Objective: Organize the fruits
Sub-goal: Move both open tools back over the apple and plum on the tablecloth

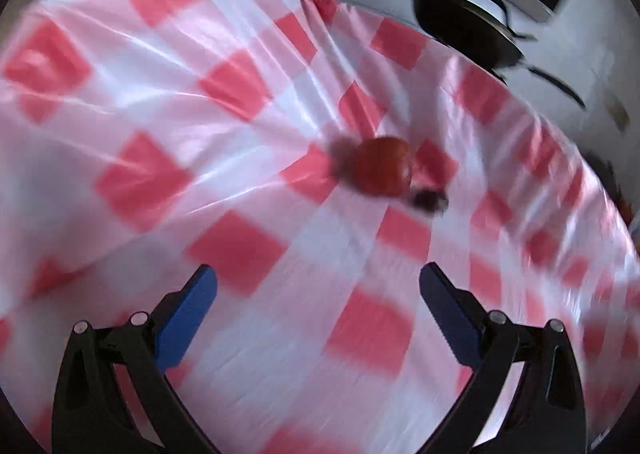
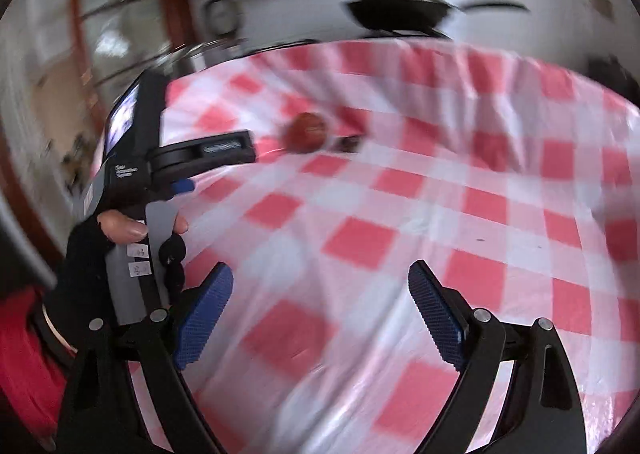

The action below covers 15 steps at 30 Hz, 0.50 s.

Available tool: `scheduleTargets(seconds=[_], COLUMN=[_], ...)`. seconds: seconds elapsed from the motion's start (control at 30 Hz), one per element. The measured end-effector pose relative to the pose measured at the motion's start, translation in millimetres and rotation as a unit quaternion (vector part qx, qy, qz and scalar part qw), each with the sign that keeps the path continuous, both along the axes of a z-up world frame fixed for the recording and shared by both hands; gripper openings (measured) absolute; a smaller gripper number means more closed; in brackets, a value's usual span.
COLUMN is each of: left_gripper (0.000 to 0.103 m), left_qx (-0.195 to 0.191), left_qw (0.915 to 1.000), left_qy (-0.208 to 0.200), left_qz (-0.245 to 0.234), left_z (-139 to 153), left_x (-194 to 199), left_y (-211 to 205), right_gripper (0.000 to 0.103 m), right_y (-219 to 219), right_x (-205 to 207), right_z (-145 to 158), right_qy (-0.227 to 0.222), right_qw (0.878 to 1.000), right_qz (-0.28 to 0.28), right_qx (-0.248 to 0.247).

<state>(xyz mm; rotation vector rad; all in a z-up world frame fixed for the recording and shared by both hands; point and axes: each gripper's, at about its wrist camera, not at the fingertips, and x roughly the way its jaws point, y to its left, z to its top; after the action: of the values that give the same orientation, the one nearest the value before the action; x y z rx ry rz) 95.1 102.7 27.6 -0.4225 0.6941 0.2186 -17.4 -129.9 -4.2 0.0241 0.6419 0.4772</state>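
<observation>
A round red fruit lies on the red-and-white checked tablecloth, with a small dark thing beside it. My left gripper hangs open above the cloth, nothing between its blue pads, the fruit well ahead of it. In the right wrist view the same fruit sits far off on the cloth. My right gripper is open and empty too. The left gripper's body, held by a gloved hand, shows at the left. Both views are motion-blurred.
A black pan with a long handle stands beyond the table's far edge; it also appears as a pan in the right wrist view. Something red sits low at the left. A wooden-framed door lies behind.
</observation>
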Motion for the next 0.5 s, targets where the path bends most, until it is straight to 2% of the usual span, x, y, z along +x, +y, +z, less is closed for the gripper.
scheduleTargets(seconds=[0.13,0.2,0.27,0.33,0.4,0.5], left_gripper=[0.101,0.1,0.101,0.101,0.101,0.101], left_qx=[-0.051,-0.064,-0.077,-0.078,-0.1,-0.105], left_qw=[0.9977,0.9966,0.9948,0.9953,0.9938,0.9938], left_qy=[-0.025,-0.026,-0.06,-0.051,-0.046,-0.035], left_qz=[0.038,0.045,0.029,0.024,0.018,0.011], left_z=[-11.4,-13.9,-9.8,-11.8,-16.0,-18.2], left_x=[36.6,34.1,24.8,24.8,27.8,29.9], left_y=[5.6,10.3,14.9,18.5,23.6,25.1], right_gripper=[0.087,0.087,0.087,0.087,0.087,0.078], right_y=[-21.4,-20.9,-14.8,-4.9,10.1,39.6], right_x=[51.8,72.0,91.0,111.1,137.7,173.5], right_z=[-8.5,-11.8,-13.8,-17.3,-21.6,-24.4], right_qy=[0.038,0.044,0.041,0.041,0.051,0.056], right_qw=[0.999,0.998,0.998,0.998,0.997,0.997], right_qz=[-0.036,-0.044,-0.043,-0.038,-0.03,-0.011], right_qx=[0.015,0.003,-0.019,-0.038,-0.047,-0.06])
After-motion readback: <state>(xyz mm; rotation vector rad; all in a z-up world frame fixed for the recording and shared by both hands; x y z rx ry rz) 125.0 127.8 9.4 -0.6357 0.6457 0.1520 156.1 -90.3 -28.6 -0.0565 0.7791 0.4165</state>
